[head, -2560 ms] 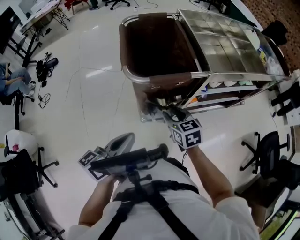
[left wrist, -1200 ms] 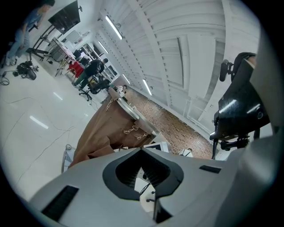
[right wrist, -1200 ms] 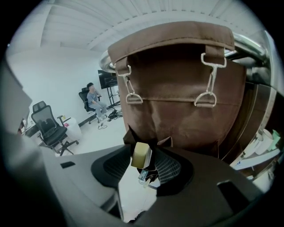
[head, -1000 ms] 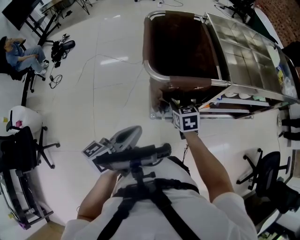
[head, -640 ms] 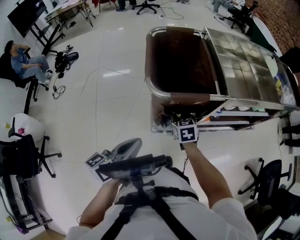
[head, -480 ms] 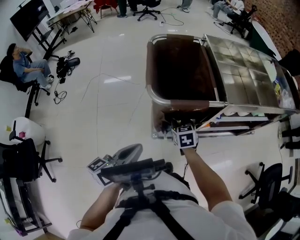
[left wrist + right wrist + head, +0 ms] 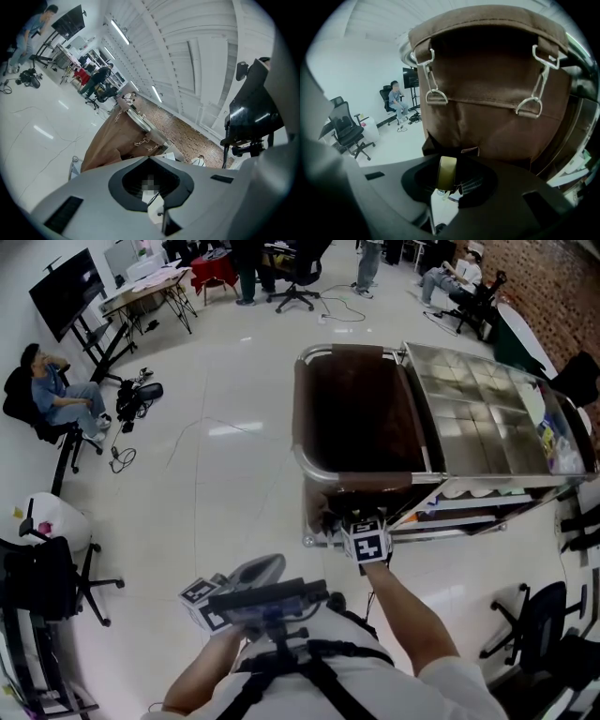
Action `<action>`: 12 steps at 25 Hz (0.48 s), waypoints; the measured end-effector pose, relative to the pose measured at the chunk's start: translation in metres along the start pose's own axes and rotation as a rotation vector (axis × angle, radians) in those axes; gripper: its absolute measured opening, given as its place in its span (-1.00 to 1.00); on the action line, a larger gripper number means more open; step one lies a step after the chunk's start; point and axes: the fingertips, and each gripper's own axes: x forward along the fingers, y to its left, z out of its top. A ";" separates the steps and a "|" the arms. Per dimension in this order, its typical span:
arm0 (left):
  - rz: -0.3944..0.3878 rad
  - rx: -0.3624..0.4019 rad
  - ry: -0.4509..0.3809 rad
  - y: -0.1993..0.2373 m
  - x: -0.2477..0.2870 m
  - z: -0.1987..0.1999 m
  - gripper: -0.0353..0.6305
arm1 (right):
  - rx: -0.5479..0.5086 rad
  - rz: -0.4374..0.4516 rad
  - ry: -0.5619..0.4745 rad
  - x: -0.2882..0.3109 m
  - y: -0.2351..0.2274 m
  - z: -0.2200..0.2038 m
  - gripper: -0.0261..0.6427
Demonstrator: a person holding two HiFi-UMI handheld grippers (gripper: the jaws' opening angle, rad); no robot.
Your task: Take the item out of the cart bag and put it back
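Observation:
The cart's brown bag (image 7: 352, 409) hangs open from a metal rim at the cart's near end. In the right gripper view its front panel (image 7: 497, 108) fills the frame, hung on metal clips. My right gripper (image 7: 352, 524) reaches low against that front, under the rim. A yellowish tape roll (image 7: 446, 172) stands on edge between its jaws, which have just been closing and now grip it. My left gripper (image 7: 246, 579) is held level near the person's chest, away from the cart. Nothing shows between its jaws (image 7: 149, 185), and their gap is unclear.
The cart's steel top (image 7: 478, 418) stretches right of the bag, with cluttered shelves (image 7: 469, 507) below it. Black office chairs stand at the left (image 7: 42, 577) and right (image 7: 544, 615). A seated person (image 7: 52, 395) and camera gear (image 7: 136, 395) occupy the far left floor.
The head view has tilted up, showing more of the room. My right gripper has stayed at the bag's lower front. The left gripper has not moved.

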 end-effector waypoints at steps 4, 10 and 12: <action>-0.003 0.003 0.009 0.000 -0.001 -0.001 -0.89 | 0.004 -0.006 -0.001 0.003 -0.004 -0.004 -0.69; -0.004 0.000 -0.009 -0.001 -0.001 0.002 -0.89 | 0.006 -0.019 -0.003 -0.001 -0.008 -0.006 -0.70; -0.005 -0.001 -0.011 -0.001 -0.001 0.001 -0.89 | 0.009 -0.019 -0.015 -0.004 -0.010 -0.004 -0.70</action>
